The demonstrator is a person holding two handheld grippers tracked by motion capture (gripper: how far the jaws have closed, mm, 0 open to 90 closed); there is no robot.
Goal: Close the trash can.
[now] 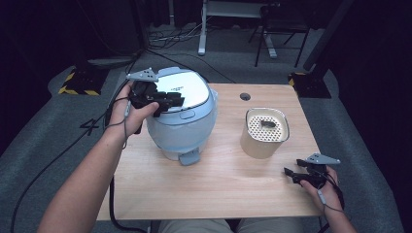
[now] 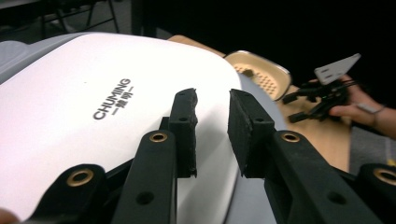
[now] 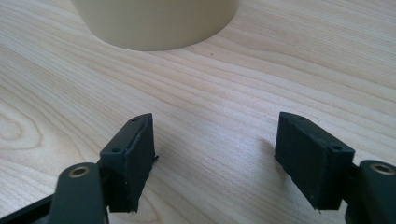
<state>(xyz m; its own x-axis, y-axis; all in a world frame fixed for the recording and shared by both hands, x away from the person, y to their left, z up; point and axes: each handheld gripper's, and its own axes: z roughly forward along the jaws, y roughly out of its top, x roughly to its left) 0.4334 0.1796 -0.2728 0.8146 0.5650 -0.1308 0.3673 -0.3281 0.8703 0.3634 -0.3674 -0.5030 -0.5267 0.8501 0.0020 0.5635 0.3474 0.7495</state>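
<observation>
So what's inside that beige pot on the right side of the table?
The beige pot holds a perforated cream insert with a small dark piece lying on it. Whatever lies beneath the insert is covered, so it can't be seen.

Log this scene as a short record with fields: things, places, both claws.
table: wooden top
cooker: pale blue, lid shut, left half of the table
lid: white, printed CHUMING
pot: beige, perforated insert inside, right of the cooker
left claw: over the lid, jaws apart, nothing between them
right claw: low over the table near the right front corner, open, empty
</observation>
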